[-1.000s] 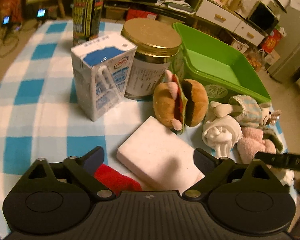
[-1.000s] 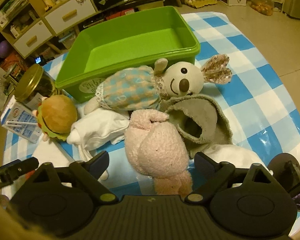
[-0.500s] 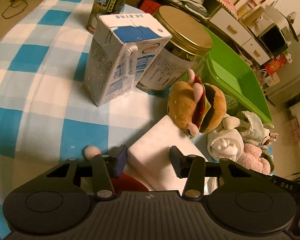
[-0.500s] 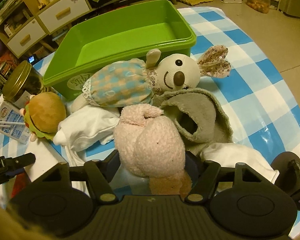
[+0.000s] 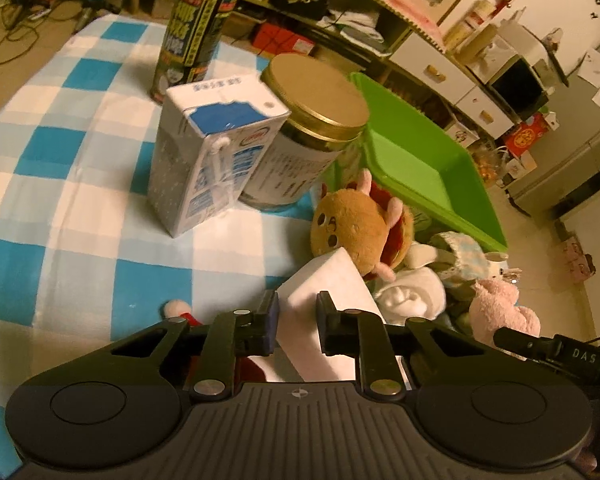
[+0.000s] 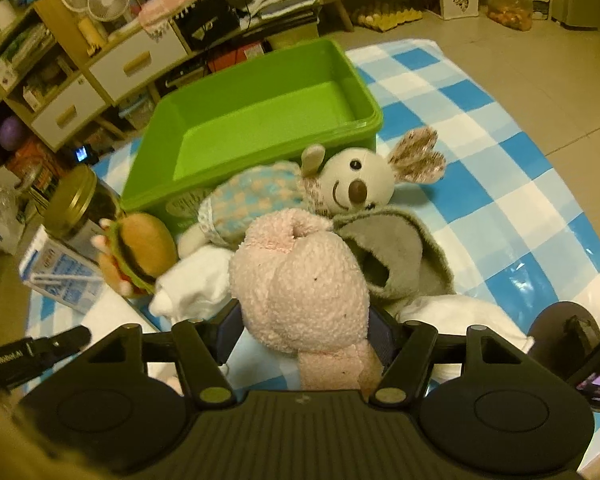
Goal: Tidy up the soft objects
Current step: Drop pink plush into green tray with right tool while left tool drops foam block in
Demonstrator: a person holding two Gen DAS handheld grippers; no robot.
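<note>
My left gripper [image 5: 297,320] is shut on a white sponge block [image 5: 328,288], lifted and tilted above the checked cloth. My right gripper [image 6: 306,330] is shut on a pink plush toy [image 6: 300,284], raised off the cloth. A burger plush [image 5: 360,228] lies beside the sponge and also shows in the right wrist view [image 6: 140,248]. A bunny doll in a checked dress [image 6: 300,192] leans on the empty green bin [image 6: 256,108]. A grey plush piece [image 6: 396,260] and white cloths [image 6: 196,284] lie around the pink toy.
A milk carton [image 5: 208,160], a gold-lidded jar [image 5: 312,136] and a tall can [image 5: 196,36] stand left of the green bin [image 5: 420,160]. A small red and white plush [image 5: 180,312] lies under my left gripper. Shelves and drawers stand behind the table.
My left gripper has closed on the white sponge and lifted it. My right gripper has closed on the pink plush and raised it.
</note>
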